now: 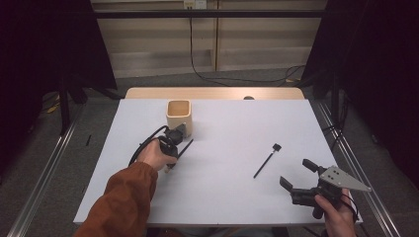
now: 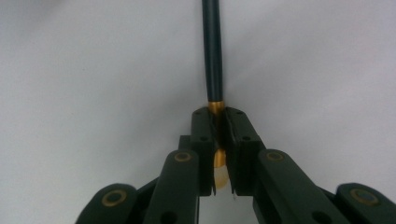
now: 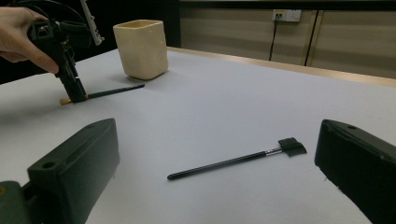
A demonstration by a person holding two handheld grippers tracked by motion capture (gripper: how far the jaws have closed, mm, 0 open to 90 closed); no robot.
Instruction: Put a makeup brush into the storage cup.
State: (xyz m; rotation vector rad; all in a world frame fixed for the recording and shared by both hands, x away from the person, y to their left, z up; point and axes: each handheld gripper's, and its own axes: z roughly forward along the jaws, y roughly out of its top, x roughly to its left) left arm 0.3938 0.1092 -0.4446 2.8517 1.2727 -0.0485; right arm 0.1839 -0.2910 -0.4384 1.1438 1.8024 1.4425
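A slim black-handled brush point(image 2: 212, 51) with a gold ferrule lies on the white table, and my left gripper point(image 2: 217, 135) is shut on its gold end. In the high view that gripper point(image 1: 168, 167) points down at the table just in front of a cream square cup point(image 1: 179, 116), with the brush point(image 1: 185, 147) angling toward the cup. A second black brush point(image 1: 264, 162) with a small comb head lies to the right. My right gripper point(image 1: 295, 171) hovers open near the table's front right corner. The second brush point(image 3: 224, 163) lies ahead between its wide jaws.
The white tabletop point(image 1: 222, 197) has a wooden strip point(image 1: 212, 93) along its far edge. Metal rails point(image 1: 44, 173) run along the floor on both sides. A black cable point(image 1: 197, 69) trails on the floor behind the table. Dark curtains flank the scene.
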